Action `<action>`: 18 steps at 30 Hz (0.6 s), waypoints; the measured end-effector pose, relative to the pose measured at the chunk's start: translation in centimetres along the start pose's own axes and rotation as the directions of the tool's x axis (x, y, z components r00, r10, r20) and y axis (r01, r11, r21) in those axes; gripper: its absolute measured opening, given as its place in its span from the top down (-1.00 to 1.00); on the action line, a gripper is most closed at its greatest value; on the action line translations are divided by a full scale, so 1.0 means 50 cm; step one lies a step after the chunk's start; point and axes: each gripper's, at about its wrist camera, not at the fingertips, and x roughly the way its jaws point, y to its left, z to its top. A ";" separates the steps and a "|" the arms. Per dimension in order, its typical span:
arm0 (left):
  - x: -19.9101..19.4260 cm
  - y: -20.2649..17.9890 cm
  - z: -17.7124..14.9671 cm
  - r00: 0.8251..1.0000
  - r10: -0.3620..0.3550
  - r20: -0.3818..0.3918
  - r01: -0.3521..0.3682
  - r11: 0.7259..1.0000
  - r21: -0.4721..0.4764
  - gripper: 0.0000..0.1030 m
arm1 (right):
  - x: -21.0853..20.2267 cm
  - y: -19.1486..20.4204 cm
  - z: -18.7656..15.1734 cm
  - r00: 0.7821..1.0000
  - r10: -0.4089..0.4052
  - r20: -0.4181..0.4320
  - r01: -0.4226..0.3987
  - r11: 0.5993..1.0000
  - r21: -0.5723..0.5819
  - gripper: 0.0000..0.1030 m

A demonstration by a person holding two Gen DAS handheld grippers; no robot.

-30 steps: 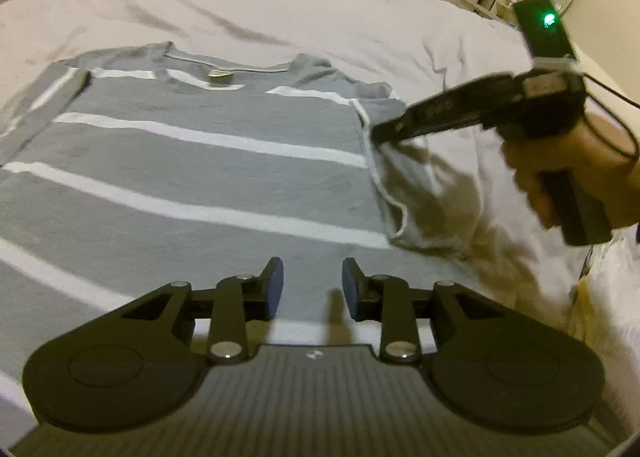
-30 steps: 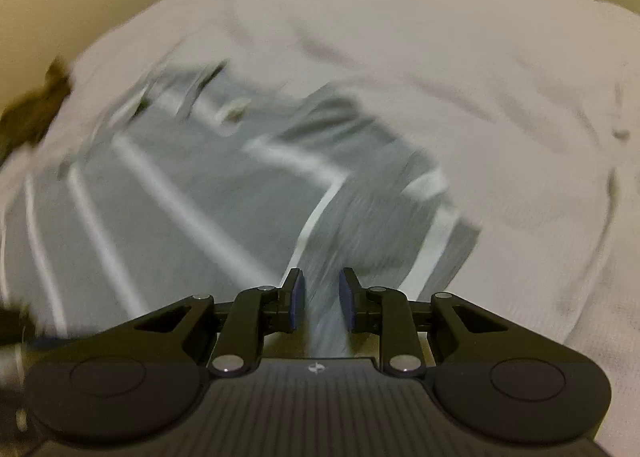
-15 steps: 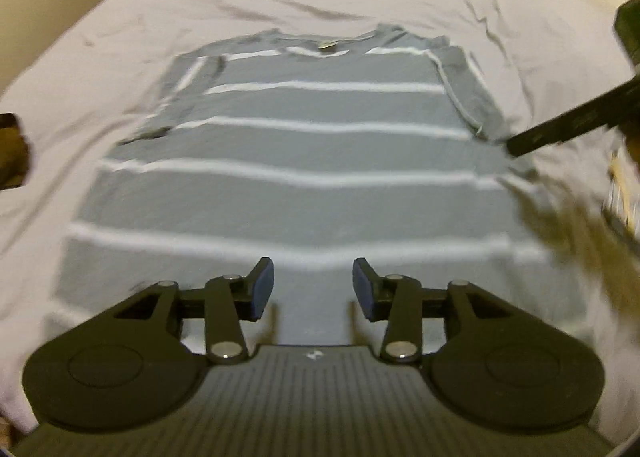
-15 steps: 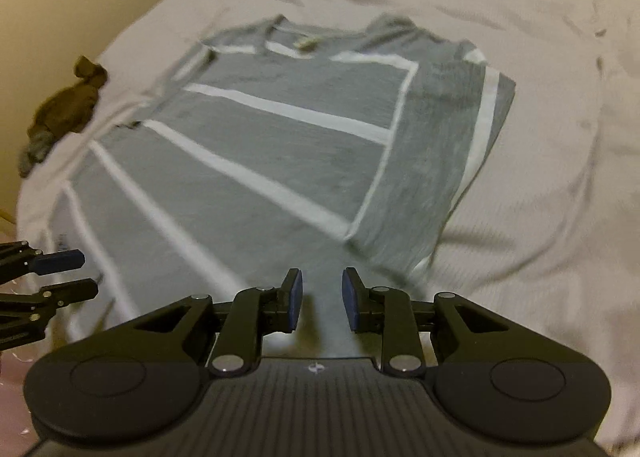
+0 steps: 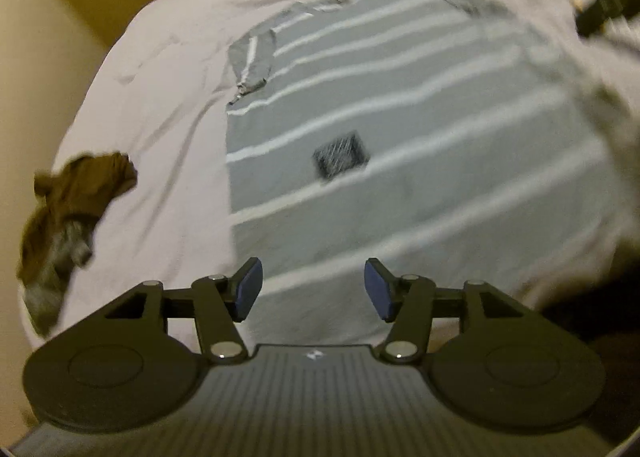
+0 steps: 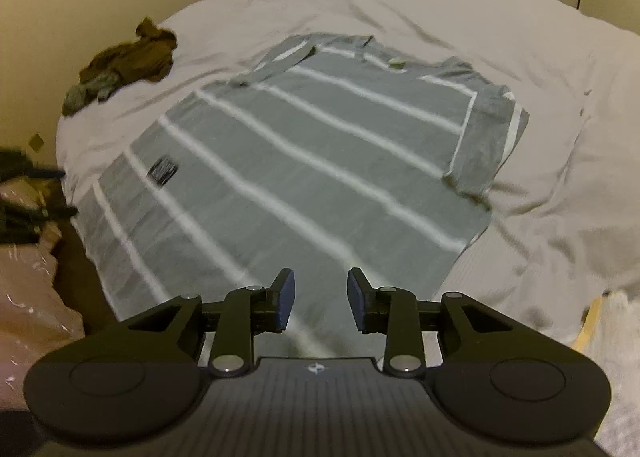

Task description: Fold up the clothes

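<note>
I have the grey striped shirt (image 6: 320, 161) lying flat on the white bedsheet (image 6: 520, 57), both sleeves already turned in over the body, the hem nearest my cameras and hanging just over the bed edge. I judge it light, limp knit cloth — it will sag and drag rather than hold a shape, so a one-sided pull will skew the fold. Best hold: the two hem corners, pinched through both layers, one per claw. The left claw (image 5: 312, 289) is released, jaws having just opened wider, nothing between the pads, only the shirt's lower part below. The right claw (image 6: 320, 301) is likewise released and empty, jaws having just been opening, standing narrower than the left. A small dark patch (image 6: 162, 171) sits on the shirt near its left side. Beyond the shirt's left sleeve lies a crumpled brown garment (image 6: 128, 61) — clear of the fold path. A plastic bag (image 6: 28, 297) lies beside the bed, left of the hem.
</note>
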 end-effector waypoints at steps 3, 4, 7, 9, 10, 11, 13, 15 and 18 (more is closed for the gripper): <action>0.017 0.022 -0.070 1.000 -0.019 0.014 0.016 0.984 0.179 -0.01 | 0.010 0.063 -0.035 0.999 -0.026 -0.030 0.027 0.999 0.021 0.35; 0.021 0.024 -0.091 0.999 -0.026 0.027 0.019 0.971 0.240 -0.01 | 0.017 0.082 -0.045 0.998 -0.040 -0.046 0.042 0.998 0.045 0.35; 0.033 0.014 -0.143 0.993 -0.087 0.078 0.043 0.894 0.446 -0.01 | 0.032 0.150 -0.070 0.994 -0.076 -0.081 0.081 0.995 0.059 0.35; 0.044 0.003 -0.169 0.987 -0.114 0.115 0.030 0.826 0.564 -0.01 | 0.044 0.194 -0.082 0.989 -0.100 -0.108 0.107 0.993 0.056 0.35; 0.054 -0.004 -0.180 0.985 -0.123 0.120 0.025 0.793 0.609 -0.01 | 0.048 0.210 -0.086 0.987 -0.107 -0.120 0.115 0.991 0.062 0.35; 0.066 -0.012 -0.189 0.984 -0.133 0.118 0.025 0.761 0.649 -0.01 | 0.051 0.227 -0.089 0.985 -0.114 -0.129 0.123 0.990 0.063 0.35; 0.091 -0.028 -0.209 0.983 -0.143 0.116 0.016 0.694 0.719 -0.02 | 0.060 0.256 -0.099 0.980 -0.131 -0.148 0.139 0.989 0.044 0.33; 0.115 -0.039 -0.223 0.983 -0.143 0.114 0.007 0.654 0.757 -0.02 | 0.068 0.278 -0.108 0.976 -0.146 -0.162 0.151 0.988 0.021 0.31; 0.140 -0.048 -0.230 0.985 -0.110 0.131 -0.035 0.617 0.786 -0.07 | 0.077 0.290 -0.121 0.971 -0.164 -0.174 0.166 0.986 -0.001 0.26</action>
